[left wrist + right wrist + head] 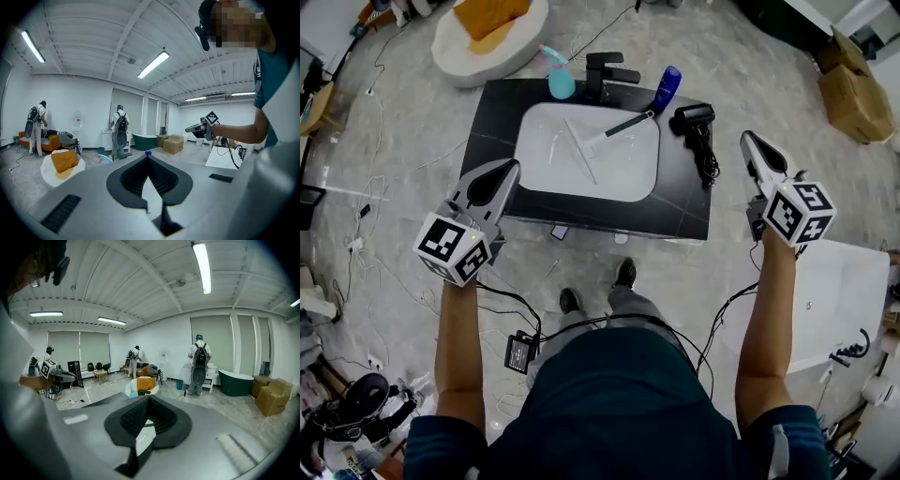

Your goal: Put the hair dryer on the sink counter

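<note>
The black hair dryer [694, 116] lies on the right end of the black sink counter [492, 122], its coiled cord [707, 161] trailing toward the front edge. My right gripper [748, 140] hovers off the counter's right side, a short way right of the cord, jaws shut and empty. My left gripper [510, 168] is over the counter's front left, beside the white basin [546, 173], also shut with nothing in it. In the left gripper view the left gripper [148, 156] points across the room. In the right gripper view the right gripper [150, 397] does the same.
A teal bottle [560, 82], a black faucet [605, 73] and a blue bottle [667, 89] stand along the counter's back edge. A dark-handled brush [623, 126] and white sticks lie in the basin. A white slab [853, 300] sits at right, cardboard boxes [853, 94] behind it, cables across the floor.
</note>
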Demonstrator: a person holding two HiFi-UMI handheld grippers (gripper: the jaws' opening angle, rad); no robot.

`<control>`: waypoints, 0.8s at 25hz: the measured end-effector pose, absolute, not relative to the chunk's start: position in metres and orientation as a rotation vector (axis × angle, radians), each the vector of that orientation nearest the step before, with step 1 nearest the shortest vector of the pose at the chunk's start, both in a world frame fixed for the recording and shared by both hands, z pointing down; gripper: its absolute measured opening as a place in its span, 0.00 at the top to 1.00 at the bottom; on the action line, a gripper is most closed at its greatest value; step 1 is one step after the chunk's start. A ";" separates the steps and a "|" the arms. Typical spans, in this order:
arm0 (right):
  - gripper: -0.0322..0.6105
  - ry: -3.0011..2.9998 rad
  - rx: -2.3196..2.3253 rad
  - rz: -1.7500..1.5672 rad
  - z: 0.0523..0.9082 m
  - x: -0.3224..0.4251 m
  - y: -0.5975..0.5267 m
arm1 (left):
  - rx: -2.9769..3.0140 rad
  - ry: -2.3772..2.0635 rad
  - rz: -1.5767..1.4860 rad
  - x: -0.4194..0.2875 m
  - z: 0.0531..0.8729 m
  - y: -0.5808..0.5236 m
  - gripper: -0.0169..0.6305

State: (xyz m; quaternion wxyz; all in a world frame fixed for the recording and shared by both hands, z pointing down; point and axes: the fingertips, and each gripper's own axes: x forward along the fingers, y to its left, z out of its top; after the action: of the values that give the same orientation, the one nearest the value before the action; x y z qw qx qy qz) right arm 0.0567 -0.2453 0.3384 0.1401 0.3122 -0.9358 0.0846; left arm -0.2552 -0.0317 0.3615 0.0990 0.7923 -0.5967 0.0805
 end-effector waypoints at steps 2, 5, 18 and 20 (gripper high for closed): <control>0.93 -2.733 0.912 0.210 0.316 0.059 -0.226 | 2.355 -1.782 0.230 -0.257 0.350 -0.020 0.97; 0.93 -2.779 0.926 0.175 0.287 0.063 -0.198 | 2.374 -1.807 0.216 -0.260 0.334 -0.003 0.97; 0.94 -2.816 0.965 0.059 0.221 0.084 -0.091 | 2.439 -1.859 0.191 -0.260 0.285 0.070 0.97; 0.94 -2.818 0.972 0.058 0.219 0.088 -0.079 | 2.439 -1.871 0.183 -0.262 0.284 0.080 0.97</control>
State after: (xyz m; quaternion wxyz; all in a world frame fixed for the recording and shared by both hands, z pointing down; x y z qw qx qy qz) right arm 0.0880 -0.0790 0.2186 0.0800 0.3251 -0.9421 0.0193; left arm -0.2622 0.0796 0.2844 0.0313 0.7917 -0.6072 0.0595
